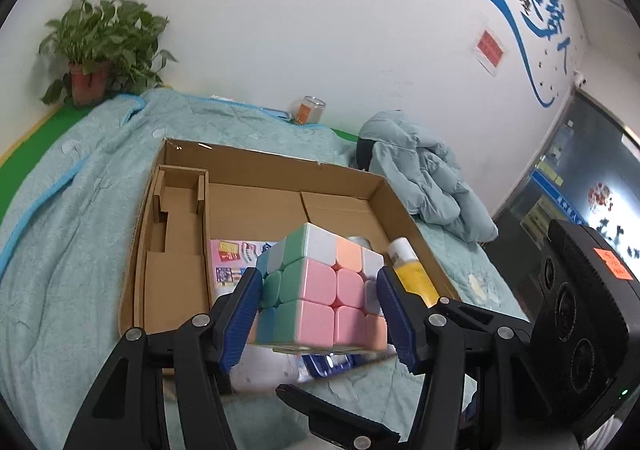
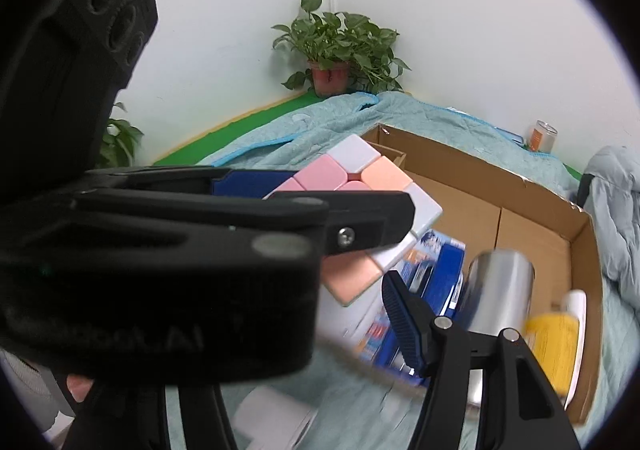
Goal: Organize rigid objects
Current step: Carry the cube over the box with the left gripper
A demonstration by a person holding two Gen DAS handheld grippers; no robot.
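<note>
The cube was pinched between the left gripper's pads above the box's near edge, the right gripper's state untellable, so lowering into the box was judged next.

cube: pastel pink, green, peach, white | box: brown | blanket: teal quilted | bottle: yellow
</note>
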